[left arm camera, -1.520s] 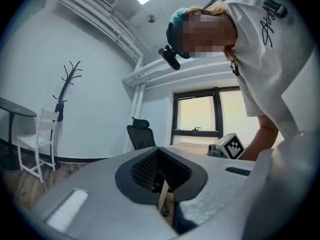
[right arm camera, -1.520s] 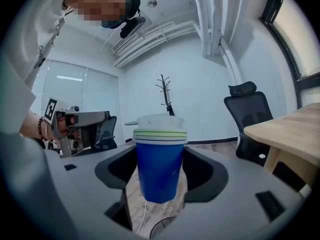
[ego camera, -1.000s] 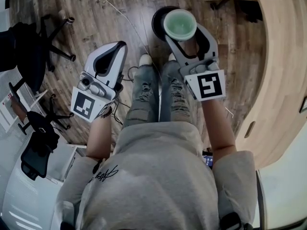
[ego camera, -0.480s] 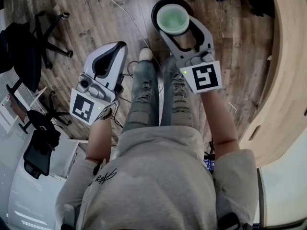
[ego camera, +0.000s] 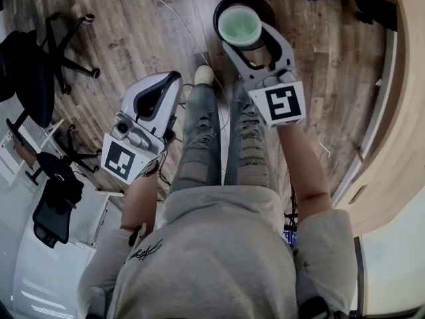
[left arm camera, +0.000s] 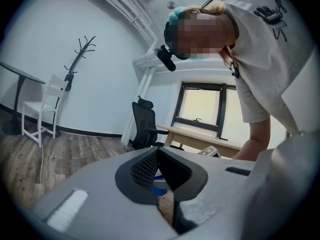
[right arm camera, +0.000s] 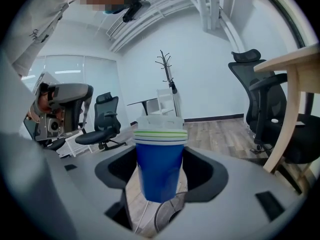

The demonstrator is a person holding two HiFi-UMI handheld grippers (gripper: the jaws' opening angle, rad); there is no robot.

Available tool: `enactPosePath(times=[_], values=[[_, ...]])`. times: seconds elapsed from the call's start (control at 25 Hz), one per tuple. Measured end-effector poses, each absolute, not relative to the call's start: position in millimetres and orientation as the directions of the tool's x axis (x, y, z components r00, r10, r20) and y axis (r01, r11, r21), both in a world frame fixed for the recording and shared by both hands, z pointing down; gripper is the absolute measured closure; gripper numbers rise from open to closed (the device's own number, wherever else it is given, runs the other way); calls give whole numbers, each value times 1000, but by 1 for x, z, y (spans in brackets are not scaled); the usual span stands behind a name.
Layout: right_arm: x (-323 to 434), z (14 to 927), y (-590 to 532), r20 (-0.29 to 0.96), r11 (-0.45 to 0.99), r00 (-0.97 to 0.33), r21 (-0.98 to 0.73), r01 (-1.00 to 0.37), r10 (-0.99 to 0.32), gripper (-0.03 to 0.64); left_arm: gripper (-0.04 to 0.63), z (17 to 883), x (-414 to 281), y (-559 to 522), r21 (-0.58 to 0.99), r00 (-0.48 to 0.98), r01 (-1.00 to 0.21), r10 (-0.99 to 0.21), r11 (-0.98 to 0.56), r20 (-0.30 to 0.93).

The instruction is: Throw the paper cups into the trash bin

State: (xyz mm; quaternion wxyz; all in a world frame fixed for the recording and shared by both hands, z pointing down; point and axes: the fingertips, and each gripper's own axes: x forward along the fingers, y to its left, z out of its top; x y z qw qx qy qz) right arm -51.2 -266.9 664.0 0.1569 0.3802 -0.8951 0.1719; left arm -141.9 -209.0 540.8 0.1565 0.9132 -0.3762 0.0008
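Observation:
A stack of blue paper cups with a pale green inside sits upright between the jaws of my right gripper, which is shut on it. Directly below the stack is the round black trash bin on the wood floor, its rim ringing the cups in the head view. In the right gripper view the cups fill the gap of the right gripper, and the bin's rim shows underneath. My left gripper hangs to the left of the person's legs, shut and empty, pads together.
The person's legs stand just before the bin. A curved wooden desk runs along the right. Black office chairs stand at the left and a thin cable crosses the floor.
My right gripper has carried the cups from the bin's right edge to over the middle of its opening. The left gripper has barely shifted.

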Motion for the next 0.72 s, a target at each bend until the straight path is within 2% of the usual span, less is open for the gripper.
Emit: enactPosePath(times=[0.72], values=[[-48, 763, -266, 482, 611, -609, -177, -772, -630, 327, 591, 579, -144, -204, 334, 732, -665, -671, -668, 118]])
